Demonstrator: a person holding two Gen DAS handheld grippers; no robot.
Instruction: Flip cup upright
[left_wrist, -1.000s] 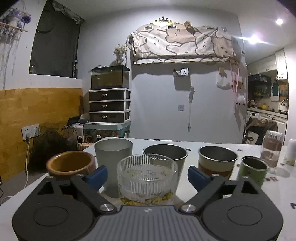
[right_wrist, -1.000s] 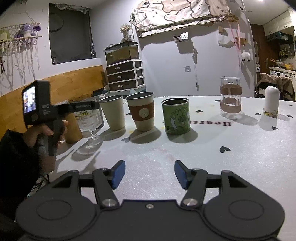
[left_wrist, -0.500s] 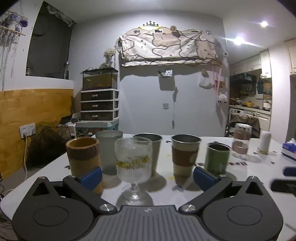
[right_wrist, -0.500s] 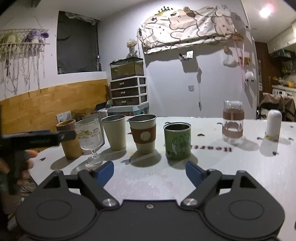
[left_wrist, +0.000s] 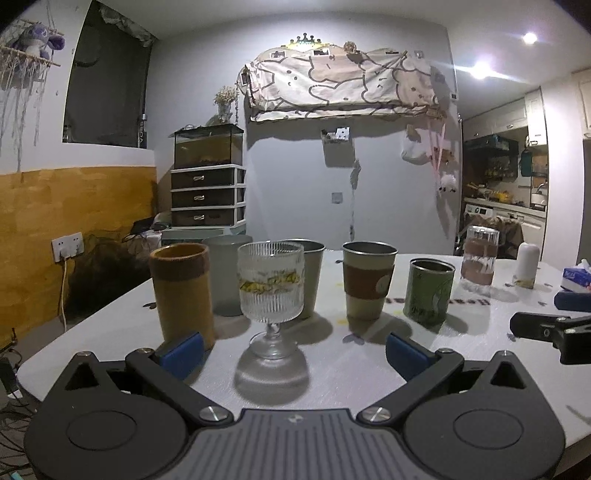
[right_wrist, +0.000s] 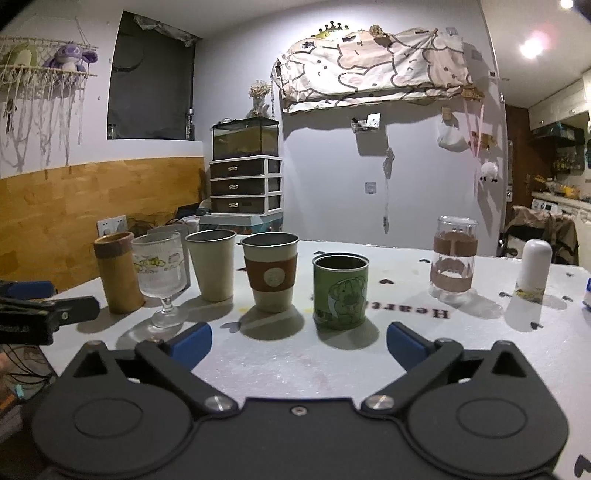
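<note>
A ribbed stemmed glass cup (left_wrist: 270, 291) stands upright on the white table, free of any grip; it also shows in the right wrist view (right_wrist: 161, 274). My left gripper (left_wrist: 291, 352) is open and empty, just short of the glass's foot. My right gripper (right_wrist: 298, 347) is open and empty, in front of the row of cups. An upside-down glass with a brown sleeve (right_wrist: 453, 258) stands at the right, also seen in the left wrist view (left_wrist: 479, 255).
A row of upright cups stands on the table (right_wrist: 332, 373): brown tube cup (left_wrist: 181, 295), frosted grey cup (left_wrist: 225, 275), metal cup (right_wrist: 215, 264), sleeved metal cup (right_wrist: 271, 275), green tin (right_wrist: 340, 290). A white bottle (right_wrist: 533, 267) and a tissue pack (left_wrist: 574, 275) are at the right.
The left gripper has drawn back and lowered from around the glass, which now stands free on the table. The right gripper's jaws have opened wider and it has lowered slightly.
</note>
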